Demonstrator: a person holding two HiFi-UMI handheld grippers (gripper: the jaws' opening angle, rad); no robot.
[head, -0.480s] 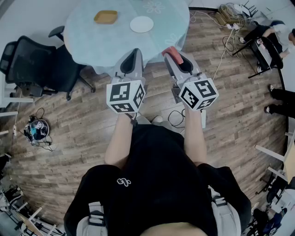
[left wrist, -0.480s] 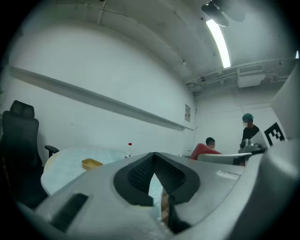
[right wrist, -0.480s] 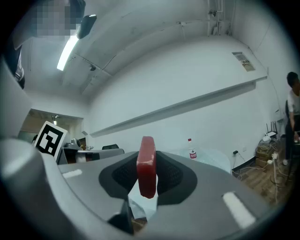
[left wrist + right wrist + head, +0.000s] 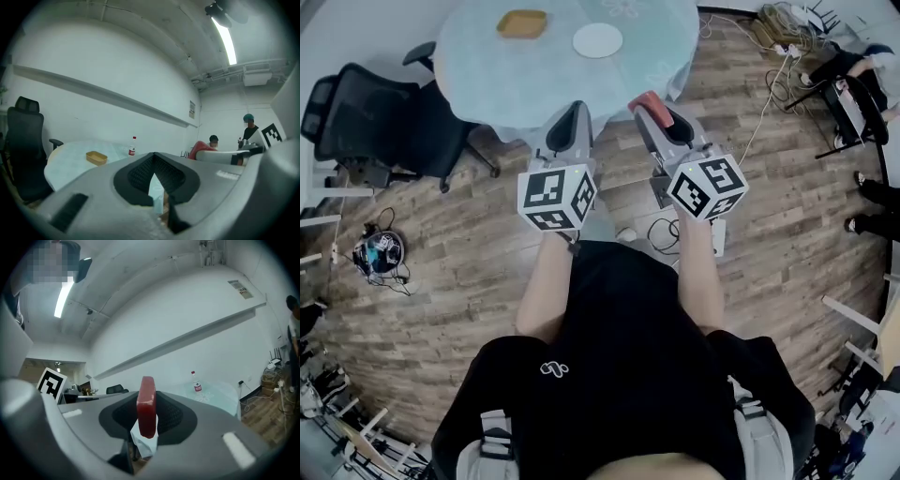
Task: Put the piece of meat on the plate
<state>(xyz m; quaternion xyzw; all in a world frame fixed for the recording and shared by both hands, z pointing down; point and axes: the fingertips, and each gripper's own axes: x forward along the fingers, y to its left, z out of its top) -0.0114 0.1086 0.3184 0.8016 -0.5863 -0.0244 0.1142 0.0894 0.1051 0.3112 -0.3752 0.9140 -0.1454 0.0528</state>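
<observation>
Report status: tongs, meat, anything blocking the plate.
Left tongs shut, empty. Right tongs shut on piece of meat, near table edge. Plate bare, wooden tray apart from it; nothing in the way.

**A:** What changed in that half second?

**B:** In the head view, the table (image 4: 487, 75) slid slightly up and to the right. The wooden tray (image 4: 522, 22) and white plate (image 4: 597, 40) on it ended nearer the top border.

**A:** Anything beside the table?

**B:** The black chair (image 4: 366, 112) left of the table drifted the same way. The seated person (image 4: 867, 64) right of the table slipped partly past the frame edge. Probably the camera shifted rather than the furniture, though that was hard to tell.
</observation>
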